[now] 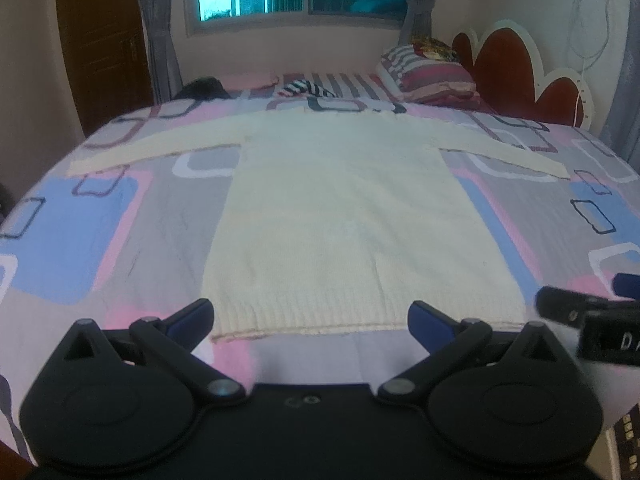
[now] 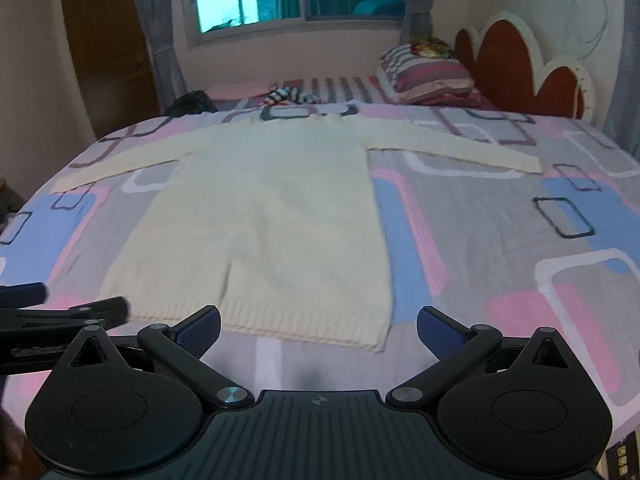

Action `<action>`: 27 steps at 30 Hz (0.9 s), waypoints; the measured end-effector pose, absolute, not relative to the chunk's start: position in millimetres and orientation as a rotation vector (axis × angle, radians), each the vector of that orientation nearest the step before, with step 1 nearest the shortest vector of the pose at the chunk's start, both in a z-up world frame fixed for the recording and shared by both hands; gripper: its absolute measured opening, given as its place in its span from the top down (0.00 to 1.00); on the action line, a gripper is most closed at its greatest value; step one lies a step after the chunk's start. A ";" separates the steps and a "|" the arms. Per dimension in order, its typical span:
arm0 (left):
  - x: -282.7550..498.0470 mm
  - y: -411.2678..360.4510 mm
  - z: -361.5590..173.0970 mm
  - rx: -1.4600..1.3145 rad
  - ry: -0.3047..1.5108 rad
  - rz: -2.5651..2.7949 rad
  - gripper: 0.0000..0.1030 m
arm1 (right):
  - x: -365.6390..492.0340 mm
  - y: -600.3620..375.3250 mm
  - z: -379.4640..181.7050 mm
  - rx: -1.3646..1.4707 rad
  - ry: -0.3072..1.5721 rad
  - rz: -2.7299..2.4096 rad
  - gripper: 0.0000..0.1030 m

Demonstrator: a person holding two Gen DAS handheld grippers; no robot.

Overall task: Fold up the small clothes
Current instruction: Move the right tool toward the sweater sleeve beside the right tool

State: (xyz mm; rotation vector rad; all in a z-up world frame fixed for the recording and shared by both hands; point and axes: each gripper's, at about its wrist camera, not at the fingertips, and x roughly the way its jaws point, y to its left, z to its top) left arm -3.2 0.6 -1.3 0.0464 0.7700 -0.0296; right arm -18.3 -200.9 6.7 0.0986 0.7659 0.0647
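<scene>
A cream knitted sweater lies flat on the bed, sleeves spread to both sides, ribbed hem nearest me. It also shows in the right wrist view. My left gripper is open and empty, hovering just in front of the hem. My right gripper is open and empty, in front of the hem's right corner. The right gripper's fingers show at the right edge of the left wrist view; the left gripper's fingers show at the left edge of the right wrist view.
The bed has a pink, grey and blue patterned sheet. A striped pillow and a red headboard are at the far right. A striped garment and a dark item lie at the far edge.
</scene>
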 end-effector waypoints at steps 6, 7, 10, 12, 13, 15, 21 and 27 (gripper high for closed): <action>7.6 3.3 8.2 -0.033 0.732 -0.057 0.00 | -22.0 -212.6 18.0 0.032 0.609 -0.029 0.00; 10.4 1.3 9.0 -0.036 0.729 -0.066 0.00 | -23.8 -214.1 19.9 0.011 0.583 -0.032 0.00; 18.5 -3.7 10.5 -0.045 0.723 -0.101 0.00 | -23.6 -220.2 24.1 0.001 0.556 -0.056 0.00; 23.4 -6.6 11.3 -0.060 0.721 -0.133 0.01 | -19.8 -227.4 25.1 0.034 0.562 -0.068 0.00; 24.9 -9.7 12.4 -0.060 0.706 -0.131 0.00 | -18.6 -230.2 25.9 0.039 0.560 -0.080 0.00; 28.3 -14.7 13.8 -0.050 0.676 -0.125 0.00 | -15.0 -234.8 28.3 0.023 0.552 -0.106 0.00; 37.9 -21.7 16.1 -0.080 0.581 -0.074 0.00 | -1.2 -256.9 37.9 0.091 0.535 -0.128 0.00; 60.0 -19.1 15.9 -0.113 0.637 -0.086 0.00 | 18.9 -276.3 42.7 0.137 0.544 -0.143 0.00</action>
